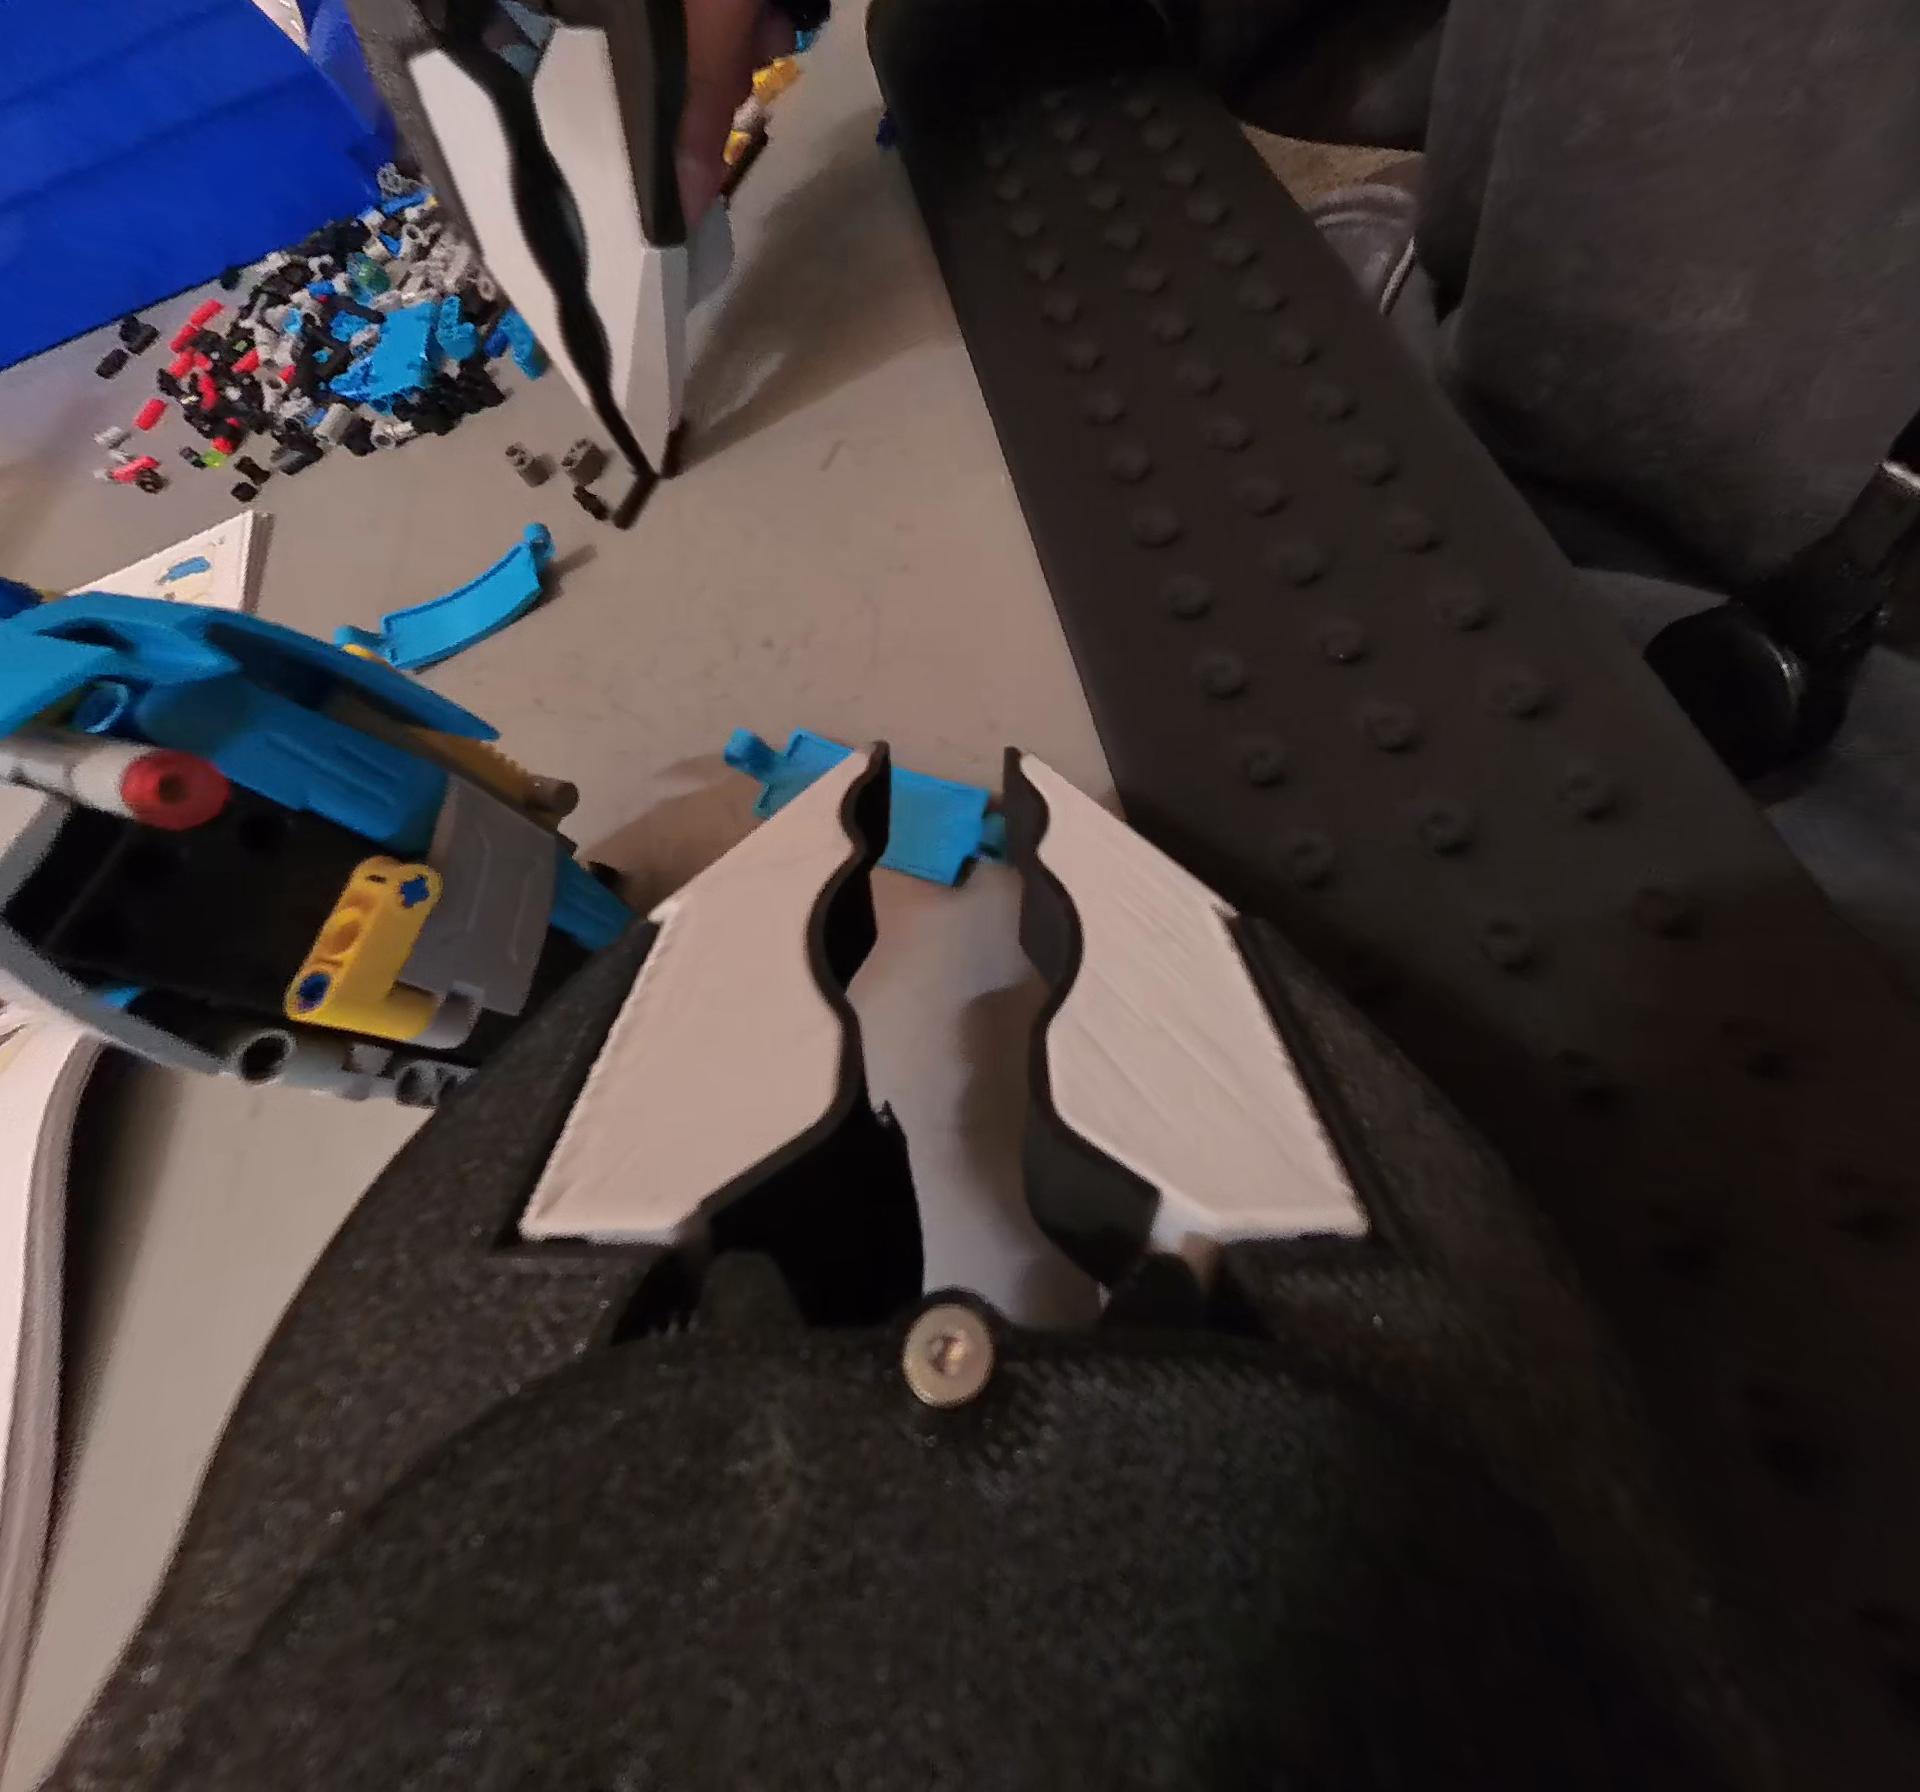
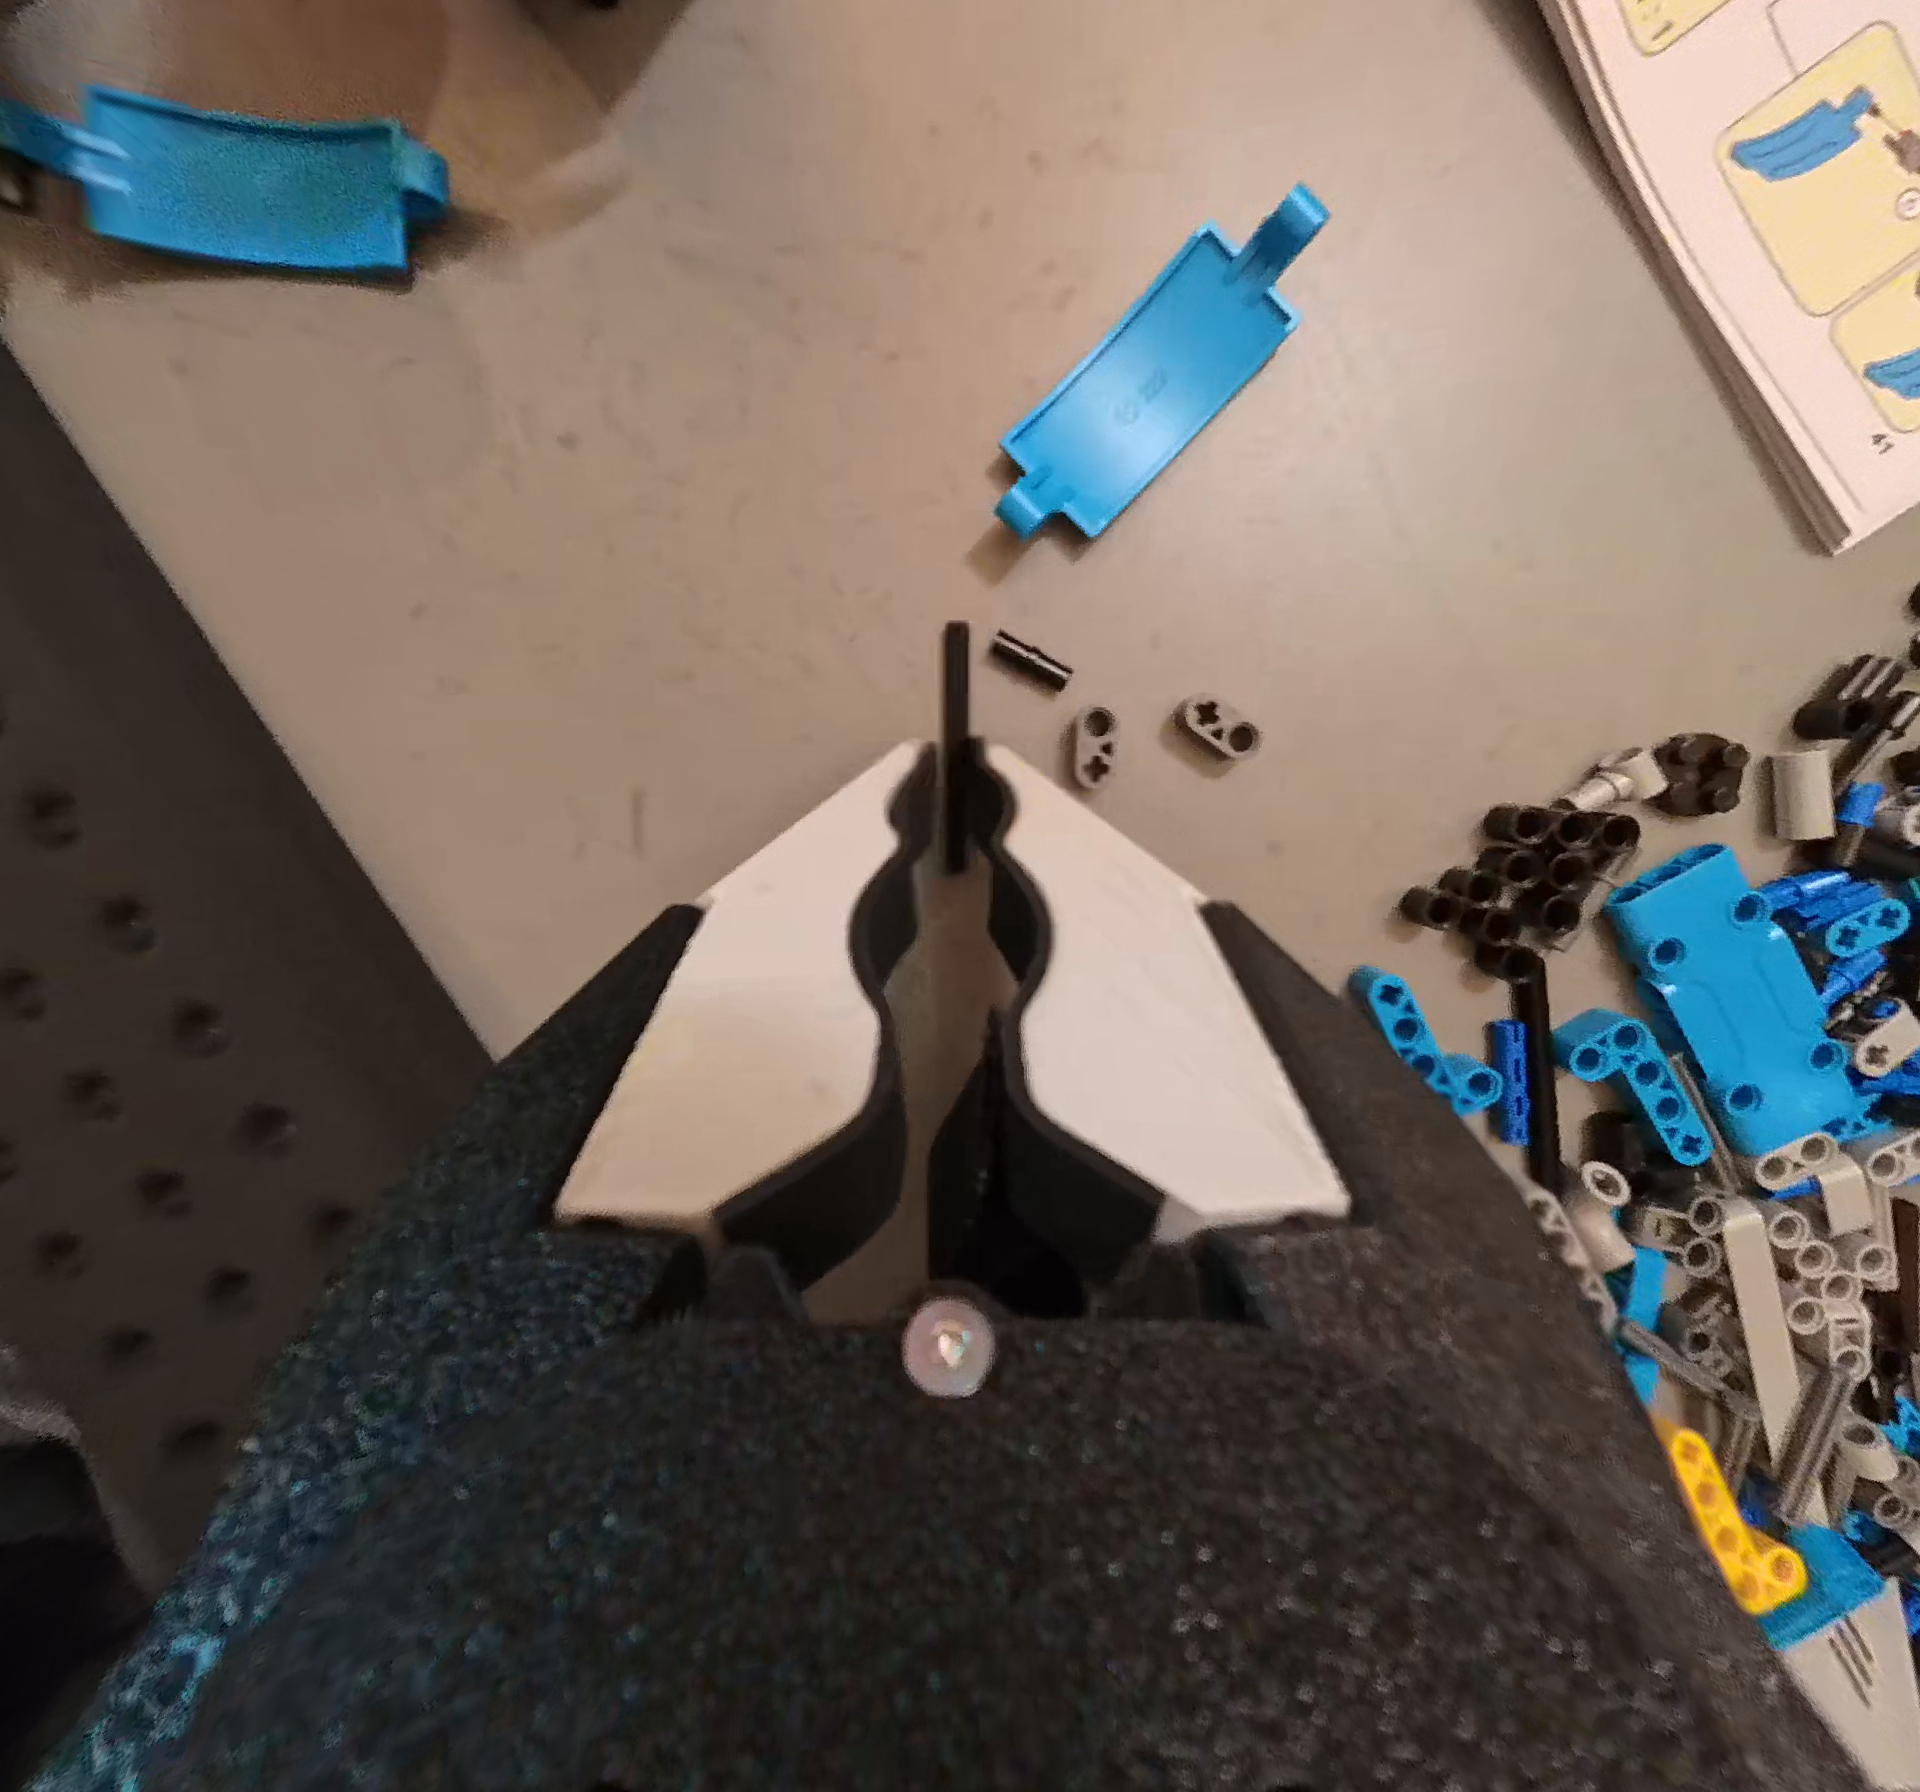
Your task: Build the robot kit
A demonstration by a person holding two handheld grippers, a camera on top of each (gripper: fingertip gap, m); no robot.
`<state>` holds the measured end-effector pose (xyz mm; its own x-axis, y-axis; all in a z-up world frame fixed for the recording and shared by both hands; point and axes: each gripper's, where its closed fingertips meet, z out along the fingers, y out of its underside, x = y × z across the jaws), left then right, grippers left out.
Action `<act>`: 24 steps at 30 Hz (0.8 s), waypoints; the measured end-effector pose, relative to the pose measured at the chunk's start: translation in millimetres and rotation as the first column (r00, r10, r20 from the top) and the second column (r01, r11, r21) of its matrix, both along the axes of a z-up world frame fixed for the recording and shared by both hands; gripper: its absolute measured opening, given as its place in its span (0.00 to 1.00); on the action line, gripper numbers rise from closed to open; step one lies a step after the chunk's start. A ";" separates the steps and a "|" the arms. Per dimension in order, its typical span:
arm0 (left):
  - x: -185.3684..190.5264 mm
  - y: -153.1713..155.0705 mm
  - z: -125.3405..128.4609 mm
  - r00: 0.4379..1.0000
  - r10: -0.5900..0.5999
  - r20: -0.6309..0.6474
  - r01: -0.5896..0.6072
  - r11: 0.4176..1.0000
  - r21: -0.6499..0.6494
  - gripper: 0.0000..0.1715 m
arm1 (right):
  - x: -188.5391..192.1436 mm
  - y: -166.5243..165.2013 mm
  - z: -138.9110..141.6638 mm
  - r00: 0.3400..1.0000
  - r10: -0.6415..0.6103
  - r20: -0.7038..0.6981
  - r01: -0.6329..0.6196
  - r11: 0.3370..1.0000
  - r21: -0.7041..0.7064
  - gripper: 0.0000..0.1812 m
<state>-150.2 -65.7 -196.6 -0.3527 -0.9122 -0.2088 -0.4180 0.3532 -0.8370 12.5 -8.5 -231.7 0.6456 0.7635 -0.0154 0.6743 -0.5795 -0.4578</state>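
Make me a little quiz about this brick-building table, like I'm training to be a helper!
1. True or false: the right gripper grips a thin black rod.
2. What colour is the flat panel lying on the table beyond that rod? A red, B blue, C green.
3. Fill in: the left gripper has its jaws ____ (open or shut).

Key: 1 true; 2 B; 3 open.

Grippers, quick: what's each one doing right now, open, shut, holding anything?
Left gripper: open, empty, over a blue panel on the table.
Right gripper: shut on a thin black axle.
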 end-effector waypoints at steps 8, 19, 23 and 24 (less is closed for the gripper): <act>9.2 12.8 31.9 0.981 0.122 0.153 -0.104 0.987 -0.123 0.12 | -35.2 -11.1 29.8 0.955 0.031 -0.294 -0.016 0.998 0.054 0.02; 4.9 33.1 84.9 0.905 0.278 0.324 -0.114 0.889 -0.444 0.12 | -161.8 -30.8 112.6 0.491 0.143 -0.859 -0.114 0.989 0.100 0.02; 5.6 27.2 83.0 0.927 0.241 0.288 -0.051 0.839 -0.541 0.12 | -162.9 -31.3 114.1 0.481 0.145 -0.865 -0.113 0.988 0.103 0.02; 5.4 25.8 83.7 0.928 0.234 0.290 -0.040 0.837 -0.546 0.11 | -163.9 -31.8 112.6 0.493 0.150 -0.857 -0.113 0.988 0.108 0.02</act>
